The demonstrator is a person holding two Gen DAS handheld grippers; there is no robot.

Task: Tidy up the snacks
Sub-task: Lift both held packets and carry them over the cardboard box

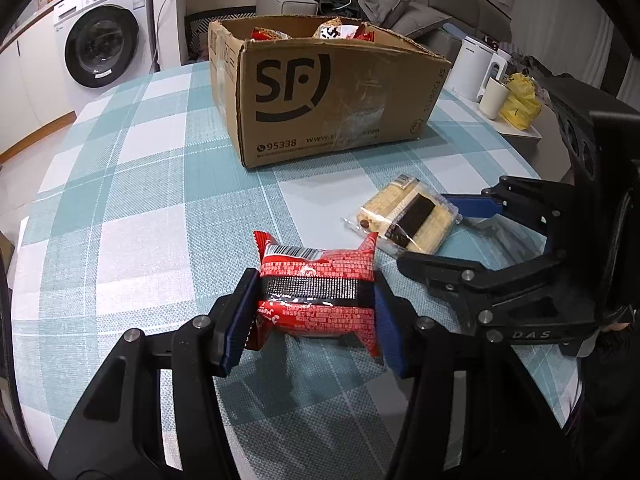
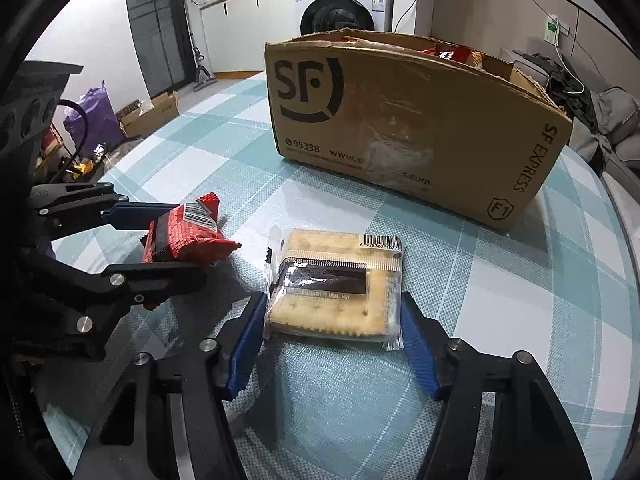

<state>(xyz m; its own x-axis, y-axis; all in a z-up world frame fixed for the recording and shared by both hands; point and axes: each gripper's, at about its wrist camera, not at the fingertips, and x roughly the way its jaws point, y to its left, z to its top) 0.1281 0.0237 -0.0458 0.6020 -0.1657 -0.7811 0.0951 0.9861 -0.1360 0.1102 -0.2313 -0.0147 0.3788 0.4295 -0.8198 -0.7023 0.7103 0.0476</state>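
**Inspector:** Two snack packets remain on the table [image 1: 120, 184], both short of the cardboard box [image 1: 332, 92], which stands nearer the far edge and already holds several red packets. The left gripper [image 1: 312, 312] is clamped on the red packet [image 1: 318, 288], pads pressed into its two short ends.

**Clerk:** And the other one?

**Inspector:** The right gripper [image 2: 334, 332] straddles the cracker packet [image 2: 334, 284], blue pads at either side. The left pad looks to be touching the wrapper; the right pad stands just beside the film. Whether it grips, I cannot tell.

**Clerk:** Why that arrangement?

**Inspector:** In my judgement, each packet is taken across its width so both can be lifted into the box together.

**Clerk:** Orientation?

**Inspector:** The red packet lies with its long axis spanning the jaws, crimped ends outward, seam side up. The cracker packet lies flat, barcode end toward the box, its long axis running roughly from the gripper toward the box.
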